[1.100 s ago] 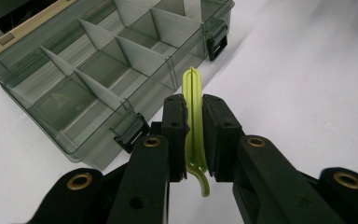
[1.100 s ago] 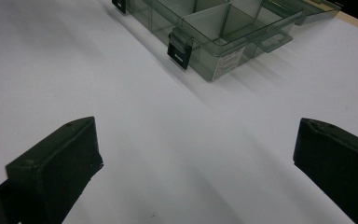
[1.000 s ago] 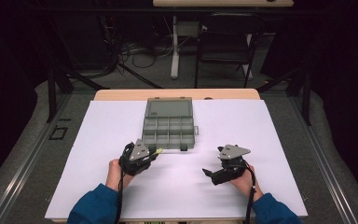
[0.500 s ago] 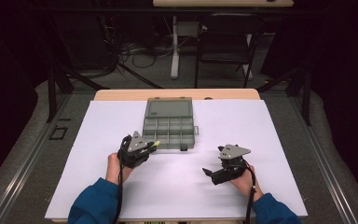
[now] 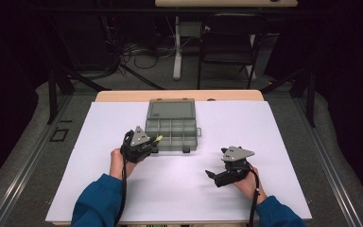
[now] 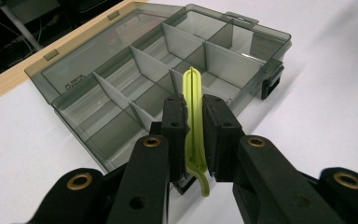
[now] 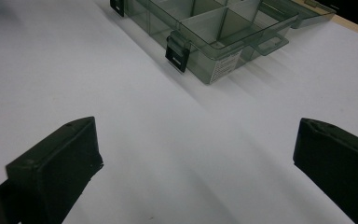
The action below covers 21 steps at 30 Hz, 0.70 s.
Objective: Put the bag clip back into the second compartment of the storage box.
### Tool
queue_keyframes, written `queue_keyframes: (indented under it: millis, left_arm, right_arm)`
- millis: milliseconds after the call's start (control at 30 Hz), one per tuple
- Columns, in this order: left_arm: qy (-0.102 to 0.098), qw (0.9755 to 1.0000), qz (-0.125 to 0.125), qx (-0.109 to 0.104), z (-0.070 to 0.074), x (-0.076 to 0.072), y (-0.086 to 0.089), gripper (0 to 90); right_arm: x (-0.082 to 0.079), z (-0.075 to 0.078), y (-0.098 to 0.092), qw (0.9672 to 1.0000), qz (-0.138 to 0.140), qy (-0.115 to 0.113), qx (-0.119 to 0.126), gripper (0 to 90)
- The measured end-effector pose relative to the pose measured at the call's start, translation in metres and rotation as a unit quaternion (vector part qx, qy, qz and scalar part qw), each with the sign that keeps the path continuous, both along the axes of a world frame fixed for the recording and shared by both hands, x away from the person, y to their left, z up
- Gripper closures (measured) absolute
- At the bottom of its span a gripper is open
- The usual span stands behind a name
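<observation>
Left gripper (image 6: 193,135) pinches the yellow-green clip (image 6: 194,116) mid-length at the organizer box's (image 5: 170,127) near edge; it looks light, springy; right gripper (image 7: 196,154) gapes empty.

The organizer box (image 5: 171,128) sits at the counter's (image 5: 274,132) twelve o'clock, lid laid flat behind it, its thin dividers splitting the open tray. White surface lies bare at three, six and nine o'clock around it. Between the right gripper (image 7: 191,172) jaws and the box's latches (image 7: 177,51), nothing blocks the way.
</observation>
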<state>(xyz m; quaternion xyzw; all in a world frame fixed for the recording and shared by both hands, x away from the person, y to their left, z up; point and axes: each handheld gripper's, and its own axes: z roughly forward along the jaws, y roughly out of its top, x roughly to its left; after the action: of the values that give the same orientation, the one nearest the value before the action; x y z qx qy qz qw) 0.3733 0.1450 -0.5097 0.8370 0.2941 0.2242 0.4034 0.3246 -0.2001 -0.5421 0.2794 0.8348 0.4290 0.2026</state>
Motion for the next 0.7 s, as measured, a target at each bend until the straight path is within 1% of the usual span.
queue_keyframes:
  millis: [200,267,567,633,700]
  left_arm:
    - [0.000,1.0000,0.004,0.002,0.000,0.005,-0.001,79.7]
    - [0.004,1.0000,0.006,-0.007,0.001,0.007,0.000,79.8]
    - [-0.005,0.9998,0.017,-0.008,0.010,0.020,-0.003,79.7]
    - [-0.006,0.9997,0.020,-0.012,0.012,0.022,-0.004,79.8]
    - [-0.005,0.9997,0.021,-0.008,0.013,0.026,-0.006,79.8]
  right_arm:
    - [0.000,0.000,0.000,1.0000,-0.001,0.001,0.000,0.0]
    - [0.000,0.000,-0.001,1.0000,-0.001,0.000,0.001,0.0]
    - [0.000,0.000,-0.001,1.0000,0.000,0.006,0.000,0.0]
    - [0.000,0.000,-0.001,1.0000,-0.001,0.004,0.005,0.0]
    - [0.000,0.000,-0.002,1.0000,-0.001,0.003,0.006,0.0]
